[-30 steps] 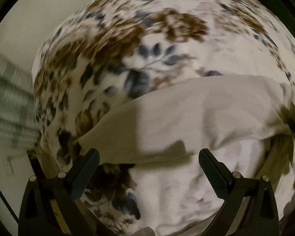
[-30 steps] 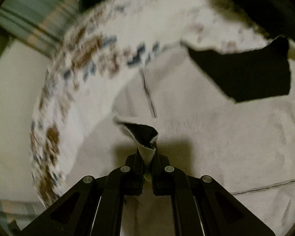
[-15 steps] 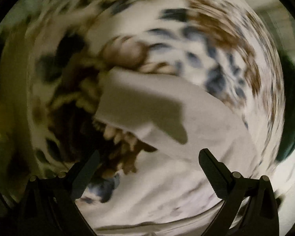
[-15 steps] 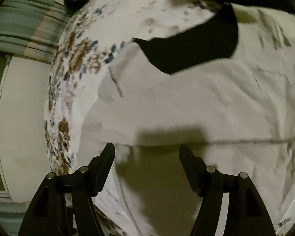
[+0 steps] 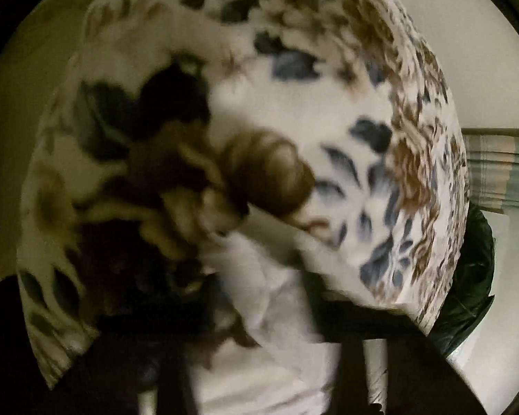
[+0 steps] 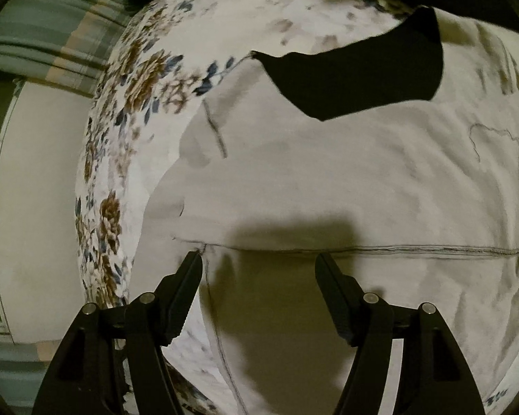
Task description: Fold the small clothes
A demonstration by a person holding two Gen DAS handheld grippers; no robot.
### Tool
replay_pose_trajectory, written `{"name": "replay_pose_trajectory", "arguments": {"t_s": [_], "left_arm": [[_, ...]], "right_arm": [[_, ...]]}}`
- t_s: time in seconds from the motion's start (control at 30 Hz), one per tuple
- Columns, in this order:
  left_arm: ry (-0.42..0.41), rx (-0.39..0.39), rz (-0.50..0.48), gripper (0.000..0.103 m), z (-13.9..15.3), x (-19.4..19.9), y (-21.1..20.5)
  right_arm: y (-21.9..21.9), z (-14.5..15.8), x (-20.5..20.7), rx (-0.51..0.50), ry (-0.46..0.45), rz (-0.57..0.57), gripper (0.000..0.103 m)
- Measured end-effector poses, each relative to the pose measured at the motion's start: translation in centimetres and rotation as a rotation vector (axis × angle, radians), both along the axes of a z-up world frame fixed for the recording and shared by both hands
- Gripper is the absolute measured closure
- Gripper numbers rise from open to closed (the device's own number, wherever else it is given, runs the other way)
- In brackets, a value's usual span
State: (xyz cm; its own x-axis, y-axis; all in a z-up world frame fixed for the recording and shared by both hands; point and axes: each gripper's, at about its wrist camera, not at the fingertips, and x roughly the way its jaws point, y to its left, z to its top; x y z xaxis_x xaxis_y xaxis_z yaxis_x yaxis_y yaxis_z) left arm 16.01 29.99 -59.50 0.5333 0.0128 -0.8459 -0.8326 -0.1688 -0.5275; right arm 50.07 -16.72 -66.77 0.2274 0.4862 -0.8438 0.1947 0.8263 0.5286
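Observation:
A white garment point(image 6: 328, 180) with a black sleeve point(image 6: 356, 79) lies spread on the floral bedspread point(image 6: 135, 83), folded over with a stitched hem running across just ahead of my right gripper point(image 6: 259, 269). That gripper is open and empty, fingers just above the cloth. The left wrist view is heavily blurred: white cloth point(image 5: 266, 311) lies on the floral bedspread point(image 5: 328, 86), and dark finger shapes point(image 5: 360, 363) stand at the bottom. Whether the left gripper is open or shut on the cloth cannot be told.
The bed's edge curves on the left of the right wrist view, with pale floor point(image 6: 34, 207) and a striped curtain point(image 6: 52, 45) beyond. A dark green bag-like thing point(image 5: 470, 297) sits off the bed's edge in the left wrist view.
My right gripper let go of the garment's corner, opened, and now hovers over the folded hem. My left gripper swung fast across the bed toward the white cloth, and its view is blurred.

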Motion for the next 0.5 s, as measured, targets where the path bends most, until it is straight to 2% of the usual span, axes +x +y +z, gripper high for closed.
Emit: {"name": "replay_pose_trajectory", "arguments": {"t_s": [0.13, 0.23, 0.33, 0.37, 0.47, 0.5], "left_arm": [[0.027, 0.080, -0.043, 0.099, 1.4, 0.9, 0.7], [0.052, 0.211, -0.071, 0.101, 4.4, 2.0, 1.2], [0.017, 0.326, -0.137, 0.101, 7.7, 3.6, 1.7], [0.012, 0.320, -0.181, 0.101, 8.3, 4.4, 1.7], [-0.033, 0.177, -0.261, 0.097, 7.7, 4.4, 0.8], [-0.027, 0.150, -0.275, 0.088, 7.0, 3.9, 0.3]], "right_arm": [[0.1, -0.3, -0.6, 0.004, 0.008, 0.008, 0.033], [-0.2, -0.5, -1.1, 0.002, 0.013, 0.006, 0.033], [-1.0, -0.7, -1.4, -0.014, 0.012, -0.003, 0.033], [-1.3, -0.7, -1.6, -0.019, 0.013, -0.009, 0.033], [-2.7, -0.8, -2.0, -0.014, 0.029, -0.041, 0.033], [-3.0, -0.7, -2.1, -0.010, 0.030, -0.047, 0.033]]}}
